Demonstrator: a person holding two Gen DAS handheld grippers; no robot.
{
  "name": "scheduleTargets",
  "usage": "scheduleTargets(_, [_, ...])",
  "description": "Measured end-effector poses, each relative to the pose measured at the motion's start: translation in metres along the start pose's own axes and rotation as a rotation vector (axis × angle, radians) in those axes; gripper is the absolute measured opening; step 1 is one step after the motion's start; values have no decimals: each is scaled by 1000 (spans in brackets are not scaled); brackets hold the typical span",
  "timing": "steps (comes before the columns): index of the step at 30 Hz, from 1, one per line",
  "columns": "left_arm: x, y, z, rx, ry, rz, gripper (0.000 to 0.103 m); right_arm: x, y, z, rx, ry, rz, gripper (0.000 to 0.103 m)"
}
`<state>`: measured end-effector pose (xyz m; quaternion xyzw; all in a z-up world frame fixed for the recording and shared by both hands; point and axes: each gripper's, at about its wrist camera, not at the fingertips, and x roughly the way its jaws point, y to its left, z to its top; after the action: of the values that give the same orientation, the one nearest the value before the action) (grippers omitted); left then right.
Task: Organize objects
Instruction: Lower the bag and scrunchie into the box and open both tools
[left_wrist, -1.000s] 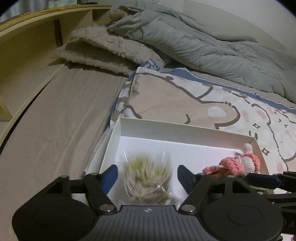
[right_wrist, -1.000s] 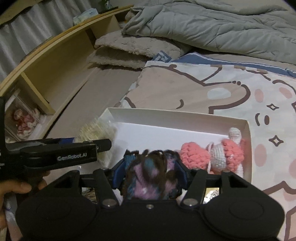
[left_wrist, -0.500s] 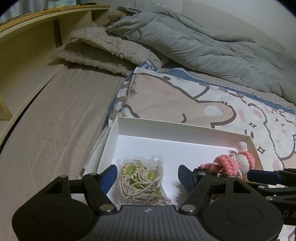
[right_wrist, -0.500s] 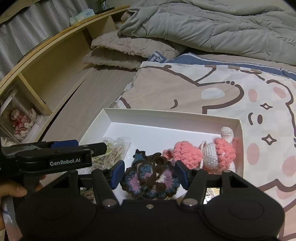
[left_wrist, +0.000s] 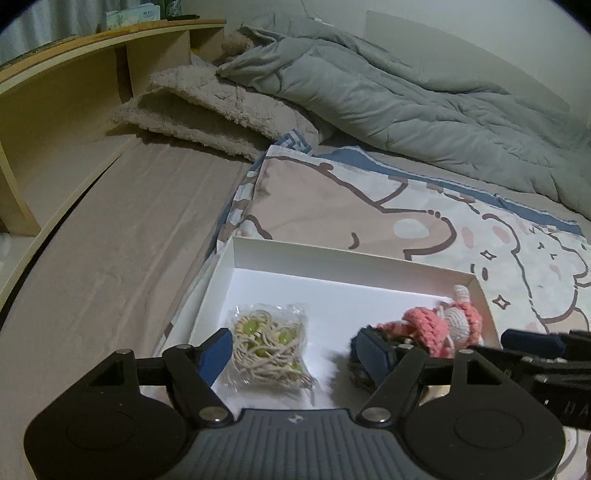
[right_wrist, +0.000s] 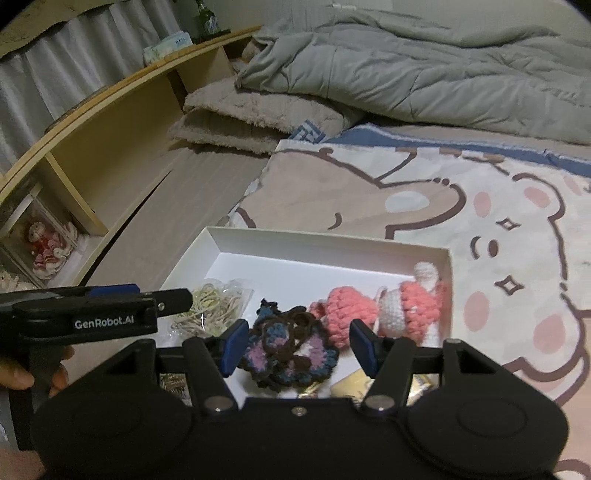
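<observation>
Both tools, left tool (left_wrist: 291, 354) and right tool (right_wrist: 297, 347), now released and raised: cord packet (left_wrist: 269, 345) and crocheted flower (right_wrist: 291, 352) apparently rest inside white box (left_wrist: 332, 264), placement done.

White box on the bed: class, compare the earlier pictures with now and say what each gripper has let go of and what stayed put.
The right gripper released the dark crocheted flower into the white box. The left gripper, just opening further, released the bag of cord and green beads; both grippers drew back. The pink crocheted doll stayed put.
</observation>
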<state>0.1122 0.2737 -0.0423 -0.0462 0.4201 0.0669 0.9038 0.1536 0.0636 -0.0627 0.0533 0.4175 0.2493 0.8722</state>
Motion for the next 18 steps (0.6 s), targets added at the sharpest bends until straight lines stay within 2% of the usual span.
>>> scheduleTargets(8, [-28,-24,-7,5,-4,-10,85,-36,-16,-1,-25,-36,-15,62])
scheduleTargets(18, [-73,-55,-20,60,-53,11,97,-80,-37,-6,-78,-77,-38,67])
